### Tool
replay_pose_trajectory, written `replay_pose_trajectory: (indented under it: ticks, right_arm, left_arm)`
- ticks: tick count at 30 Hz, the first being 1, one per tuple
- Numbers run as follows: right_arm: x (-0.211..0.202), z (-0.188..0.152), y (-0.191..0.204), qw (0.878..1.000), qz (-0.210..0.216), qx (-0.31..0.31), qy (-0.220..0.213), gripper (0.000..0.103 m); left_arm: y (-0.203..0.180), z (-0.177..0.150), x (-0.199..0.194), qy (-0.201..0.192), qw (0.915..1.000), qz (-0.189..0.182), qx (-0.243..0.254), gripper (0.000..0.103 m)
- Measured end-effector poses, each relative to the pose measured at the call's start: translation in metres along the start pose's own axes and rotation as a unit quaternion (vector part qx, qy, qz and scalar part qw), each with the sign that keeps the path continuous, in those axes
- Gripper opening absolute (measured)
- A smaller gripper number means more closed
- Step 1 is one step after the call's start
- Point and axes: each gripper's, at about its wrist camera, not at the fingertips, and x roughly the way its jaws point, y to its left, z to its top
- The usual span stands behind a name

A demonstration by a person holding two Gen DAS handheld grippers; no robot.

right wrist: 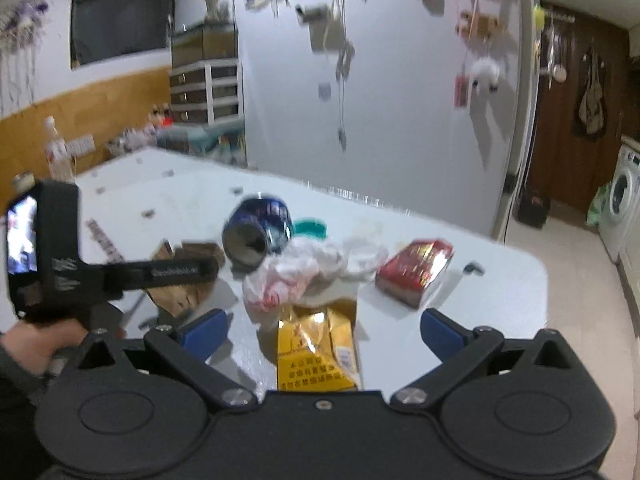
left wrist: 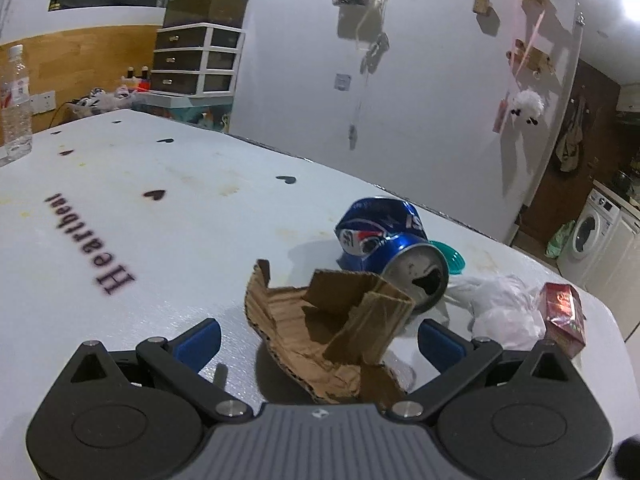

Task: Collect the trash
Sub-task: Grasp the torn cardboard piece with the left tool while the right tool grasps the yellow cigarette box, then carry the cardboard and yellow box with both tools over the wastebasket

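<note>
We see our left claw (left wrist: pixel 320 336) at the bottom of the left wrist view, its blue fingers spread wide on either side of a torn piece of cardboard (left wrist: pixel 332 328) that lies on the white worktop (left wrist: pixel 120 200); whether the pads touch the cardboard we cannot tell. Just behind the cardboard, centre right of the frame, lies a crushed blue can (left wrist: pixel 394 248) on its side, its opened top facing us. A teal lid (left wrist: pixel 452 258) peeks out from behind the can. To the right of the can sit a crumpled white plastic bag (left wrist: pixel 500 308) and, at the right edge, a red packet (left wrist: pixel 562 316). A clear water bottle (left wrist: pixel 16 100) stands at the far left.

In the right wrist view, which is somewhat blurred, our right claw (right wrist: pixel 324 330) is also spread apart, low in the frame, with a yellow packet (right wrist: pixel 316 356) lying between its fingers on the worktop. Above it sit the white bag, the can and the red packet. At the left of this frame a hand (right wrist: pixel 36 344) holds the other black gripper over the cardboard.
</note>
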Motion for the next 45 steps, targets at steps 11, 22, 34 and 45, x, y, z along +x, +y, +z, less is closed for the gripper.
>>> replay_pose_trajectory:
  ticks: [11,22,34,45]
  right_arm:
    - [0.039,-0.017,0.012,0.999,-0.01,0.0,0.048,0.082]
    - [0.042,-0.037,0.021,0.999,-0.032,-0.021,0.031,0.052]
    - [0.006,-0.058,0.017,1.0,-0.014,-0.012,0.014,0.049]
    - [-0.035,-0.074,0.004,1.0,-0.009,0.01,-0.004,0.046]
  left_arm:
    - [-0.005,-0.006,0.009,0.017,0.9995,0.004,0.025,0.085]
    - [-0.007,-0.009,0.005,0.011,0.9989,-0.007,0.044,0.061]
    - [-0.023,-0.023,-0.024,-0.004,0.9954,-0.004,0.096,0.06]
    - [-0.032,-0.057,-0.071,-0.014,0.9933,-0.016,0.114,0.06]
